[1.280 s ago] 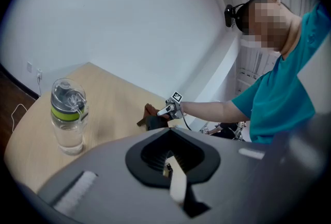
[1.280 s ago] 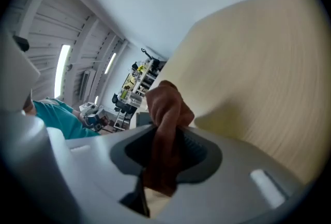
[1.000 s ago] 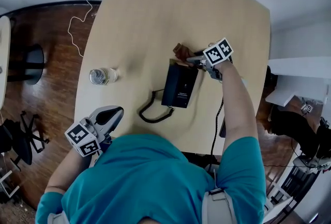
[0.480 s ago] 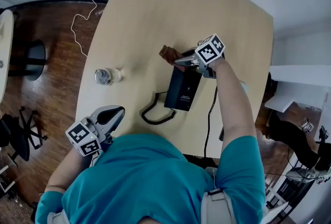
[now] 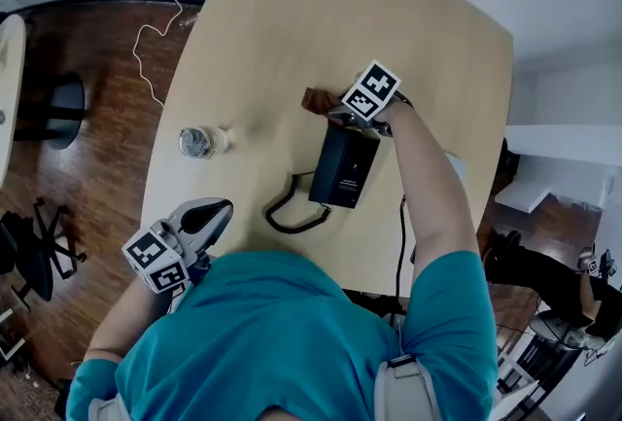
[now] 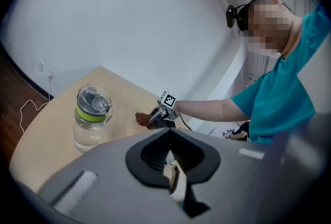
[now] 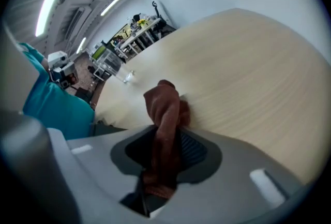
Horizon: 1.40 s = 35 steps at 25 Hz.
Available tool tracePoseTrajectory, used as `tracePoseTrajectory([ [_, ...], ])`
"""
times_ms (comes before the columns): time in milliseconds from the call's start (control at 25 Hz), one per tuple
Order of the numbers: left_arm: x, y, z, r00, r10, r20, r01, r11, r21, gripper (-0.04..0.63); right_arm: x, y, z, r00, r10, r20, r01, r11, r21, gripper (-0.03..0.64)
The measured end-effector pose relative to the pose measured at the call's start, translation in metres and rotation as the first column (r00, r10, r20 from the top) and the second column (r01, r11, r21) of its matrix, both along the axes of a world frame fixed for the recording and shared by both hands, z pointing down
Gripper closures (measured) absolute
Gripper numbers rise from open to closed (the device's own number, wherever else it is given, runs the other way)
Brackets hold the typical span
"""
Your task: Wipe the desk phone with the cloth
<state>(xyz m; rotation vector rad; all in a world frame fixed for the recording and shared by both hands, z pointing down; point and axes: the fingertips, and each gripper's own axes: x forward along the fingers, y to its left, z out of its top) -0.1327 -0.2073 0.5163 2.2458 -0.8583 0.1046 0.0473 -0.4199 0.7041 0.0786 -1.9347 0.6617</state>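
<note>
One arm (image 5: 428,186) outstretched, right gripper (image 5: 333,114) clamping cloth (image 5: 315,100) at desk phone (image 5: 342,166)

The hand-held gripper (image 7: 164,148), low in the frame, is clamped on a brown cloth (image 7: 163,106) that stands up at centre; pale worktop (image 7: 248,62) fills the right.

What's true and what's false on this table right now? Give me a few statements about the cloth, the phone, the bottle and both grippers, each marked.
1. The right gripper is shut on the brown cloth. True.
2. The left gripper holds the water bottle. False: the bottle stands on the table, apart from it.
3. The desk phone is black. True.
4. The cloth lies beside the bottle. False: it is at the phone's far end.
</note>
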Motion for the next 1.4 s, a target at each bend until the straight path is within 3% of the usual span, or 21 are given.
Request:
tracePoseTrajectory([
  [240, -0.002, 0.005, 0.0, 1.0, -0.007, -0.002, 0.007, 1.0, -0.004, 0.591, 0.002, -0.005, 0.003, 0.991, -0.107, -0.075, 0.118, 0.981, 0.153, 0.505],
  [280, -0.002, 0.005, -0.001, 1.0, -0.009, -0.005, 0.009, 1.0, -0.003, 0.591, 0.0, -0.006, -0.004, 0.995, -0.088, -0.037, 0.093, 0.984, 0.15, 0.505],
  [360, -0.003, 0.005, -0.003, 1.0, -0.011, -0.007, 0.011, 1.0, 0.001, 0.591, -0.014, -0.006, -0.035, 0.989, 0.014, 0.147, -0.023, 0.998, 0.06, 0.505],
  [440, -0.004, 0.005, -0.003, 1.0, -0.011, -0.006, 0.011, 1.0, 0.003, 0.591, -0.029, 0.002, -0.067, 0.941, 0.118, 0.316, -0.092, 0.991, -0.099, 0.505],
  [480, -0.004, 0.005, -0.004, 1.0, -0.01, -0.006, 0.01, 1.0, 0.004, 0.591, -0.032, 0.008, -0.074, 0.928, 0.139, 0.347, -0.089, 0.984, -0.155, 0.505],
  [640, 0.001, 0.009, -0.004, 1.0, 0.006, 0.0, -0.006, 1.0, 0.007, 0.591, -0.012, 0.025, -0.062, 0.938, 0.175, 0.299, -0.107, 0.967, -0.231, 0.505],
  [880, 0.002, 0.01, -0.011, 1.0, 0.024, 0.01, -0.024, 1.0, 0.019, 0.591, 0.052, 0.029, -0.059, 0.947, 0.245, 0.209, -0.196, 0.953, -0.232, 0.505],
  [1040, 0.009, 0.01, -0.015, 0.999, 0.041, 0.011, -0.042, 0.999, 0.03, 0.591, 0.1, 0.033, -0.065, 0.931, 0.311, 0.193, -0.284, 0.946, -0.155, 0.505],
  [1160, 0.012, 0.006, -0.019, 0.999, 0.049, 0.015, -0.049, 0.998, 0.044, 0.591, 0.106, 0.046, -0.099, 0.882, 0.331, 0.335, -0.345, 0.939, -0.021, 0.505],
  [1240, 0.015, 0.005, -0.021, 0.998, 0.054, 0.019, -0.055, 0.997, 0.051, 0.591, 0.096, 0.085, -0.113, 0.86, 0.291, 0.419, -0.335, 0.942, 0.034, 0.505],
  [1400, 0.024, 0.009, -0.02, 0.997, 0.079, 0.027, -0.08, 0.996, 0.039, 0.591, 0.065, 0.206, -0.072, 0.909, 0.148, 0.389, -0.196, 0.977, 0.085, 0.505],
])
